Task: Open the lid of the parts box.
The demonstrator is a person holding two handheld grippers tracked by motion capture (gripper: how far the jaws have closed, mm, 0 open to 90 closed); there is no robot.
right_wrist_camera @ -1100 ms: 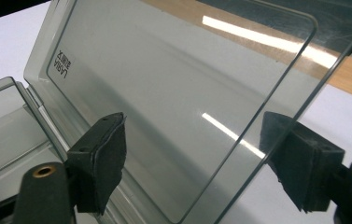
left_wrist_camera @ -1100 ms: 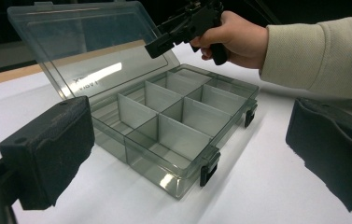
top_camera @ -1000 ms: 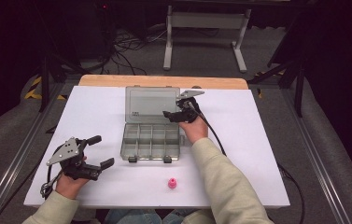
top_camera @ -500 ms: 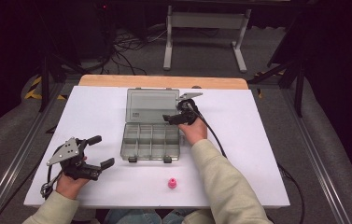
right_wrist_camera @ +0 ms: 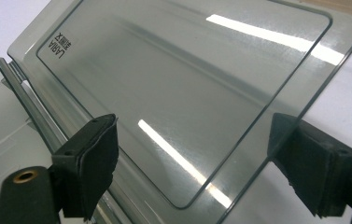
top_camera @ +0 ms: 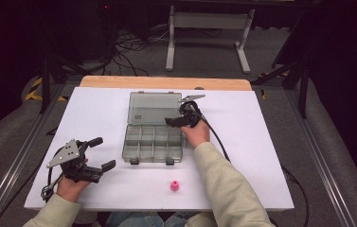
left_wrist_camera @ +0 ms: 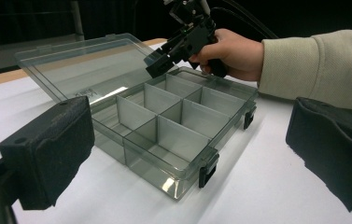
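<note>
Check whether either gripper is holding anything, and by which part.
Nothing is held. The right gripper hangs open over the clear plastic compartment box's lid, pads off it; the left gripper is open and empty.

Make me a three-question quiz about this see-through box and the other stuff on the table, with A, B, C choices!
1. Where is the small pink piece?
A. Inside the box
B. On the white table in front of the box
C. Between the left gripper's fingers

2. How many compartments does the clear box have?
A. Two
B. Four
C. Eight

3. How is the box's lid?
A. Folded open
B. Latched shut
C. Taken off and laid aside

Answers:
1. B, it lies alone on the table near the front edge.
2. C, the dividers form two rows of four.
3. A, it leans back from the tray, with the right gripper over its corner, fingers apart.
</note>
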